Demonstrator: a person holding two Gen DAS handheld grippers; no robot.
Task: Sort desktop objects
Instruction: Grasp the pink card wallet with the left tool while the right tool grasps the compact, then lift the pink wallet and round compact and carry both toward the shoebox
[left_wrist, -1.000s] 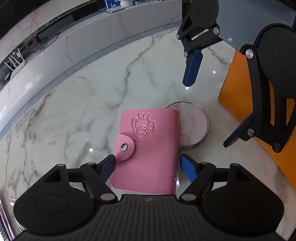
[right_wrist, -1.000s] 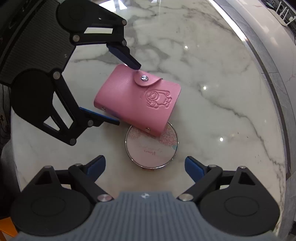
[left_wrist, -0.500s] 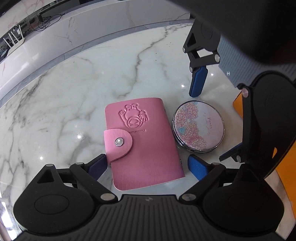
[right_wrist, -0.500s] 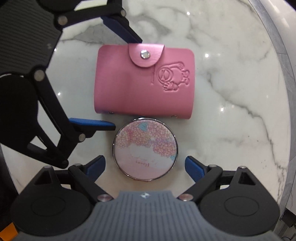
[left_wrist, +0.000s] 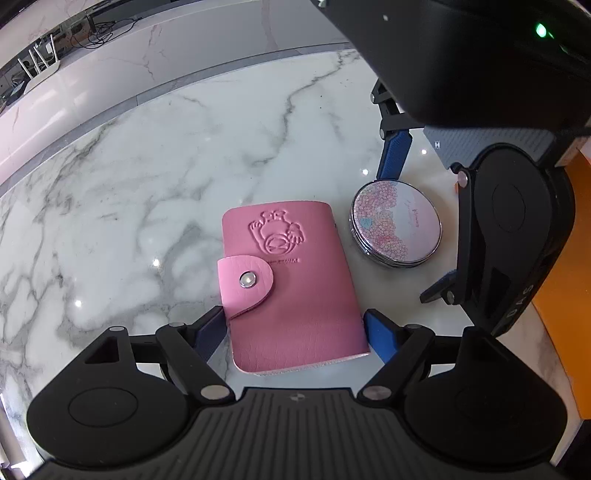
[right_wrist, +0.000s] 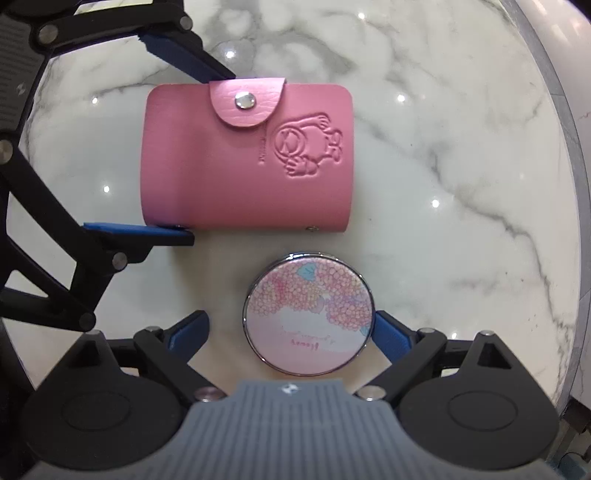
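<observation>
A pink snap-flap card holder (left_wrist: 291, 284) lies flat on the white marble table (left_wrist: 155, 177). My left gripper (left_wrist: 293, 330) straddles its near end, fingers touching or almost touching both sides. A round floral compact (left_wrist: 395, 227) lies just right of it. In the right wrist view the compact (right_wrist: 308, 314) sits between the fingers of my open right gripper (right_wrist: 288, 332); the right finger touches its rim and the left stands apart. The card holder (right_wrist: 245, 158) lies beyond it, with the left gripper (right_wrist: 195, 155) around its left end.
An orange object (left_wrist: 569, 280) stands at the table's right side behind the right gripper's body. The round table edge (right_wrist: 569, 155) runs close on the right in the right wrist view. A pale marble counter (left_wrist: 110, 85) lies beyond the table.
The card holder came off the compact and now lies flat beside it. The right gripper moved in and down around the compact. The left gripper stays around the card holder.
</observation>
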